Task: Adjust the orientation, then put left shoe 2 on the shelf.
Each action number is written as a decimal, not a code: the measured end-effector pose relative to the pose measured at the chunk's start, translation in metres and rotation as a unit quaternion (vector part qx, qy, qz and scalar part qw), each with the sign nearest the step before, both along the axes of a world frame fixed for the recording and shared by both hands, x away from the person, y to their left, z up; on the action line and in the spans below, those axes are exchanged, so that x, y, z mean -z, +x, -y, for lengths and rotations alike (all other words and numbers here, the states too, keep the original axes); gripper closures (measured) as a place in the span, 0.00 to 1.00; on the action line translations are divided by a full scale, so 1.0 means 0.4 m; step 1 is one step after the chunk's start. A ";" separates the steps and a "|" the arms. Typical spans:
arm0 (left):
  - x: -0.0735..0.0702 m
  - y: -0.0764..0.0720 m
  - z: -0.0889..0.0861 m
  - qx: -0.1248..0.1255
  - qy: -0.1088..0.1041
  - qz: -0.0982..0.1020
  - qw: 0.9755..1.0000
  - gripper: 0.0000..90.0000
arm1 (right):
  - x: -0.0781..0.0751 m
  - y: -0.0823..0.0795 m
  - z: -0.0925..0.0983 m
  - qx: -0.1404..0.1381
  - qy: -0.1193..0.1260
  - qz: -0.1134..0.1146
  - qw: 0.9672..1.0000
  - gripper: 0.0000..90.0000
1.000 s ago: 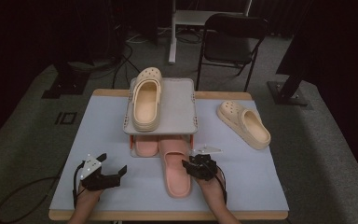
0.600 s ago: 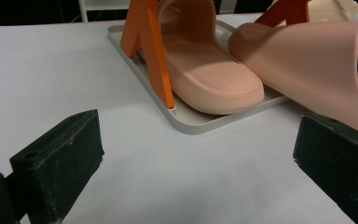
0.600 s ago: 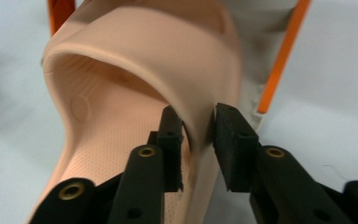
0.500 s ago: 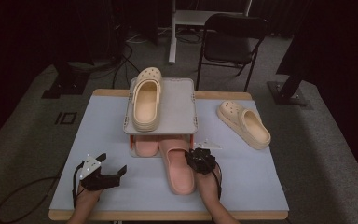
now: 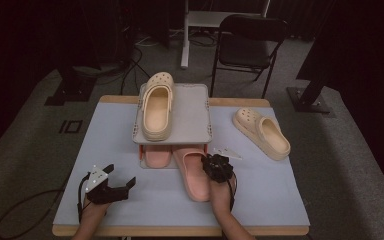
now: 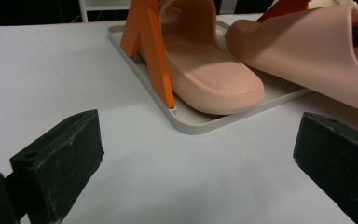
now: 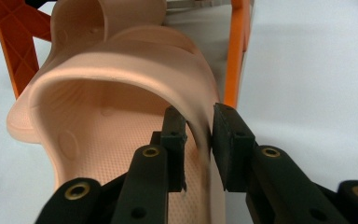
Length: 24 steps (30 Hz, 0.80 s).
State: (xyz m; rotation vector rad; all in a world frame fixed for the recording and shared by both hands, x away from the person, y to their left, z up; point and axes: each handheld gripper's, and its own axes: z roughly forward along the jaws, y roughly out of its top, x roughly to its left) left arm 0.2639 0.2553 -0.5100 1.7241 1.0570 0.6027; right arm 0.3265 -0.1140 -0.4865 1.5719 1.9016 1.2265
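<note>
Near the table's front edge, the pink slide (image 5: 194, 172) lies half out of the rack's lower tray (image 6: 242, 114), its strap pinched between the right gripper's (image 7: 198, 128) just-closed jaws; beside it, the left gripper (image 5: 111, 184) rests on the table (image 5: 260, 197), jaws wide apart, holding nothing

A two-tier grey plastic shoe rack with orange legs (image 5: 195, 120) stood mid-table. A cream foam clog (image 5: 157, 107) lay on its upper shelf, a pink foam slide (image 5: 156, 156) beneath. A second pink slide (image 5: 194, 172) jutted out frontward; another cream clog (image 5: 262, 133) lay right.
</note>
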 end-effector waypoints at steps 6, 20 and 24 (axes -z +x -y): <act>0.001 0.000 0.000 0.000 0.001 0.000 1.000 0.02 | 0.003 0.004 -0.018 -0.006 0.016 -0.004 1.000 0.71; 0.001 -0.001 -0.001 -0.001 0.000 -0.002 1.000 0.02 | -0.044 -0.093 0.013 -0.070 0.007 0.028 0.997 0.55; 0.002 -0.001 0.001 -0.001 0.002 -0.004 1.000 0.02 | -0.048 -0.124 0.030 -0.083 0.004 0.026 0.996 0.56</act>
